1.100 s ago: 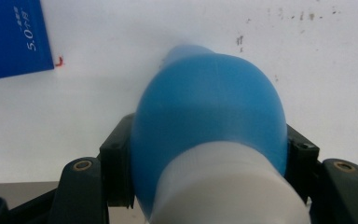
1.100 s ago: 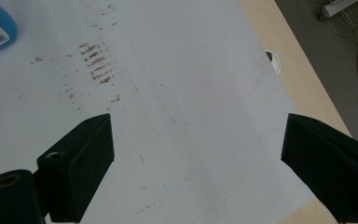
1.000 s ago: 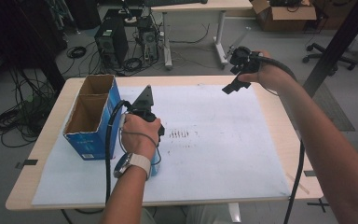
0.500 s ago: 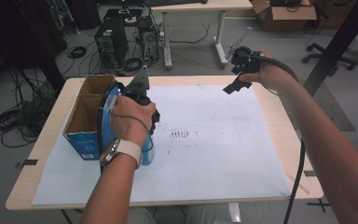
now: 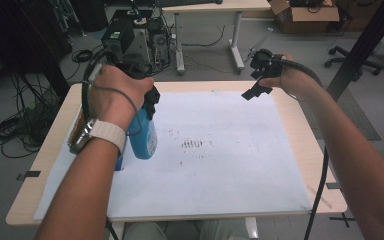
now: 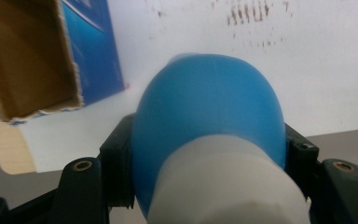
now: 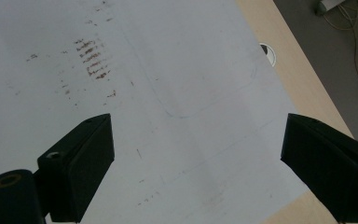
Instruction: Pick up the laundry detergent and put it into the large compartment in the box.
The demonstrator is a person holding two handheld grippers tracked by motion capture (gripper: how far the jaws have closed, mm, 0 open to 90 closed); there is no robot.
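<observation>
The left claw (image 5: 147,102) is clamped on a blue bottle (image 5: 144,137) just below its white cap (image 6: 223,186), one jaw pressing each side, and holds it hanging clear above the white sheet (image 5: 220,175) at about 9 o'clock on the counter (image 5: 300,100). In the left gripper view the bottle (image 6: 209,112) hangs beside the open cardboard box (image 6: 28,60), which looks empty as far as I can see into it. The step in hand looks like carrying the bottle, either out from the box or toward it; I cannot tell which. Setting it down next calls for a steady descent that keeps the base level, then letting the jaws part.

The right claw (image 5: 254,91) hovers at about 1 o'clock over the far edge of the sheet, jaws spread wide with nothing between them (image 7: 196,154). Beneath it lie dark smudges (image 7: 92,58) and a faint pencilled outline (image 7: 200,88). The box wall is the one thing close enough to catch the bottle on the way.
</observation>
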